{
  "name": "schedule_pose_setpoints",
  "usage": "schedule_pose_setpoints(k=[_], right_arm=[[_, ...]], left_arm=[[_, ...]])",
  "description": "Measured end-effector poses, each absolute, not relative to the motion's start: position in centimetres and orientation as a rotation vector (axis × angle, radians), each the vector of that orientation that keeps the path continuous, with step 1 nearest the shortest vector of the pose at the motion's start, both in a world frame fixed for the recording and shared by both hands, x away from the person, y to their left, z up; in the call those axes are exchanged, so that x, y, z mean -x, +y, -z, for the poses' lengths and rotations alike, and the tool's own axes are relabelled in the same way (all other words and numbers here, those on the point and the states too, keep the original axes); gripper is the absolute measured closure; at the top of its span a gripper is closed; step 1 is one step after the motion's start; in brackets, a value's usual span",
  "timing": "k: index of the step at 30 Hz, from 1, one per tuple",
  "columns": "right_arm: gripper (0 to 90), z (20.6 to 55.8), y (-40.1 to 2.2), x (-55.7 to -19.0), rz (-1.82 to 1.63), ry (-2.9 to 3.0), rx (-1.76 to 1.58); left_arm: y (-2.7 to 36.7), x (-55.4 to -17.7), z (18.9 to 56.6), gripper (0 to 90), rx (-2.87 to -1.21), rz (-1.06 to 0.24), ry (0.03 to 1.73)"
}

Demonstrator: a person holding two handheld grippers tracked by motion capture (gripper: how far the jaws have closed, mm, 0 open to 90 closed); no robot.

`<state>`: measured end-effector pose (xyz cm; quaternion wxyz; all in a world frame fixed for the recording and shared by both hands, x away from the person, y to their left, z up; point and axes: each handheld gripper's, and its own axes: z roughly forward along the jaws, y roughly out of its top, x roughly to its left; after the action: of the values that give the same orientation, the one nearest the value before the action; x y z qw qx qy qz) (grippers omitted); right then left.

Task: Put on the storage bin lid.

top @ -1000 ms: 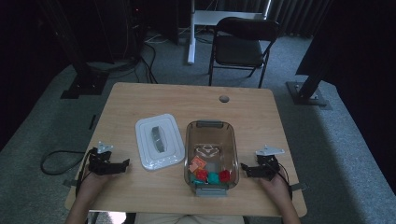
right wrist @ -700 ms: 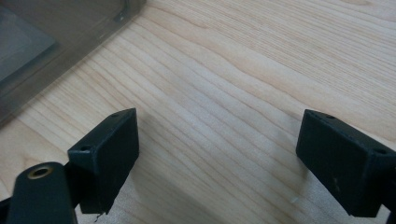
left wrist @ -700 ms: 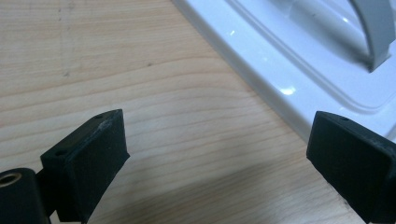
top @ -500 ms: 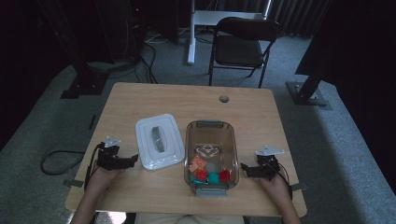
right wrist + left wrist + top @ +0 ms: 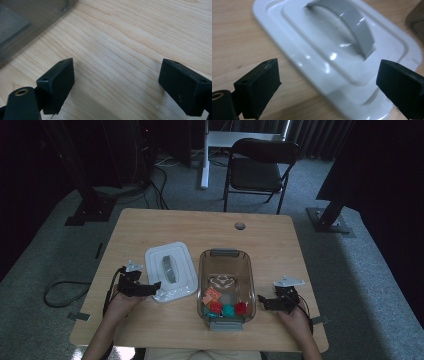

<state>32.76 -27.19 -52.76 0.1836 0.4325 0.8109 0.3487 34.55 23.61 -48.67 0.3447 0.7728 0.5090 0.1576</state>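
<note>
A white lid (image 5: pixel 170 270) with a grey arched handle (image 5: pixel 168 268) lies flat on the wooden table, left of a clear brownish tub (image 5: pixel 226 285). Inside the tub are small red, teal and orange pieces (image 5: pixel 223 306) and a pale shape. My left gripper (image 5: pixel 152 286) is open at the lid's near left corner; in the left gripper view the lid (image 5: pixel 342 50) lies between and beyond its spread jaws (image 5: pixel 329 85). To the right of the tub, my right gripper (image 5: pixel 264 301) is open over bare wood (image 5: pixel 117 82), the tub's wall (image 5: pixel 27 27) just ahead.
The table (image 5: pixel 200 235) has a round cable hole (image 5: pixel 240 225) near its far edge. A black folding chair (image 5: pixel 255 170) stands beyond the table, with dark stands and cables on the carpet to either side.
My left gripper has moved right, from the table's left edge up to the lid's near corner. The right gripper has stayed put.
</note>
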Motion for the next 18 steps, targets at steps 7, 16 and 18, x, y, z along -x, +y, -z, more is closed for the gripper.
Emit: schedule_pose_setpoints(k=[7,16,18], right_arm=[[12.9,52.8,-27.2,-32.7,-0.983,2.286,-1.221],[13.0,52.8,-27.2,-32.7,-0.983,2.286,-1.221],[13.1,52.8,-27.2,-32.7,-0.983,2.286,-1.220]], left_arm=[[21.8,-35.2,48.3,5.7,-1.977,-0.385,1.303],[19.5,-36.7,48.8,5.8,-1.986,-0.374,1.318],[18.7,-37.4,49.2,5.8,-1.999,-0.378,1.328]])
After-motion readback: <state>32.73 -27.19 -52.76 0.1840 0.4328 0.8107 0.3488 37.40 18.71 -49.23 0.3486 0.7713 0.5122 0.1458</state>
